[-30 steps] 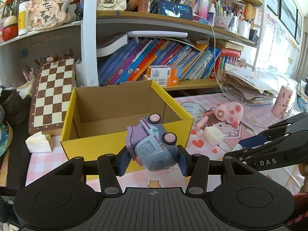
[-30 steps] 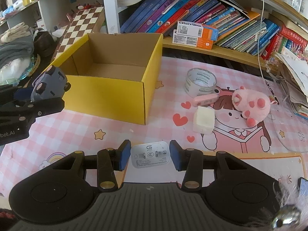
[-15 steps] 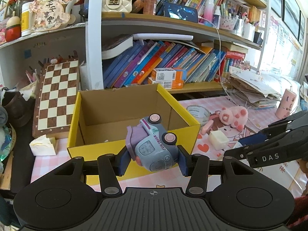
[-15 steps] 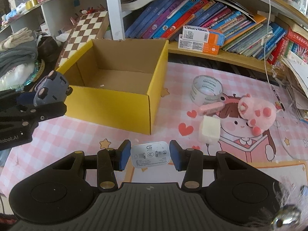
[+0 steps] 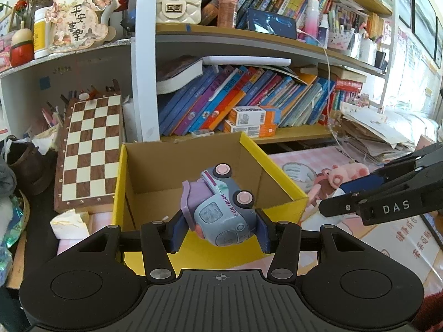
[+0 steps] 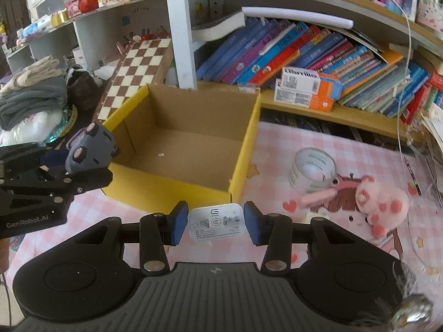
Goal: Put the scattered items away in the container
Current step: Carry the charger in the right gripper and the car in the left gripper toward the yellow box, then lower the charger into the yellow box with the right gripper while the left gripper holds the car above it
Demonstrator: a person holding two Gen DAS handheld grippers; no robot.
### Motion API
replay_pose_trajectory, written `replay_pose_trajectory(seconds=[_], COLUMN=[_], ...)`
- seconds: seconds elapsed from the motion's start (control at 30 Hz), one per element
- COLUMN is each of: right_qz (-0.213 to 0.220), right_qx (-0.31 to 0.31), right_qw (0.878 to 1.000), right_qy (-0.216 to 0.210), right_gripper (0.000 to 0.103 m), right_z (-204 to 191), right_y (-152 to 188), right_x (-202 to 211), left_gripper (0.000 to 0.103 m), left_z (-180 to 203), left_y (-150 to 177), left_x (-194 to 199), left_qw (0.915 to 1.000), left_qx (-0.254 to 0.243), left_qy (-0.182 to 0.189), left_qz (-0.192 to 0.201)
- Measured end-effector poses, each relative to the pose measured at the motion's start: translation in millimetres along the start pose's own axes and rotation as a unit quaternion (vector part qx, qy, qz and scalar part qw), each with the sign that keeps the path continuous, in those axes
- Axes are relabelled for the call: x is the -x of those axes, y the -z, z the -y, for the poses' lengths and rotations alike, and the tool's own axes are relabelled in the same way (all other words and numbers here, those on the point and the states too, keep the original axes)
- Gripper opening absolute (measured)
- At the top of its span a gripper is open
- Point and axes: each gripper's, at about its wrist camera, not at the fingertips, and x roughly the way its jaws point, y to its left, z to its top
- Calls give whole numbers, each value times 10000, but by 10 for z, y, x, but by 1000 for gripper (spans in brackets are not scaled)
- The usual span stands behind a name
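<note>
Yellow cardboard box fills the middle of your left wrist view, open at the top and bare inside apart from a few scraps. Your left gripper has its fingers clamped on the grey-and-lilac toy truck, which sits tilted with its pink wheels upward, just short of the box's near wall. At the right edge your right gripper reaches in from the side. Past it, on the pink counter, lie the pink plush toy and the roll of tape, both outside the box.

From the right wrist view, the right gripper is clenched on a white charger, label facing the camera, hanging near the box's near right corner. The left gripper with the truck sits at the box's near left corner. To the right, on the counter, the tape roll, a pink stick-shaped thing and the plush toy wait their turn; a pale block peeks out beyond your right finger.

You look to be mid-carry with both loads. Next, bring each one over the rim and well inside the walls before you let go, and keep the two grippers apart so they don't knock together over the opening.
</note>
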Motion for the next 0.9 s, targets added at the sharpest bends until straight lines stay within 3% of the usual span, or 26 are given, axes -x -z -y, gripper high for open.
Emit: replay_pose_trajectory(seconds=[0.5, 0.9], right_qz=[419, 291], right_qx=[181, 426], right_qw=[9987, 9983], right_qy=[-236, -284], right_gripper=[42, 42], right_z=[-106, -148], right_y=[-563, -766], right_x=[-190, -532], left_gripper=[49, 49], left_z=[-233, -376], left_y=[-213, -270], left_x=[-237, -433], left_qw=[9997, 9995], left_qx=[156, 207], left_qy=[-153, -229], left_qz=[69, 1])
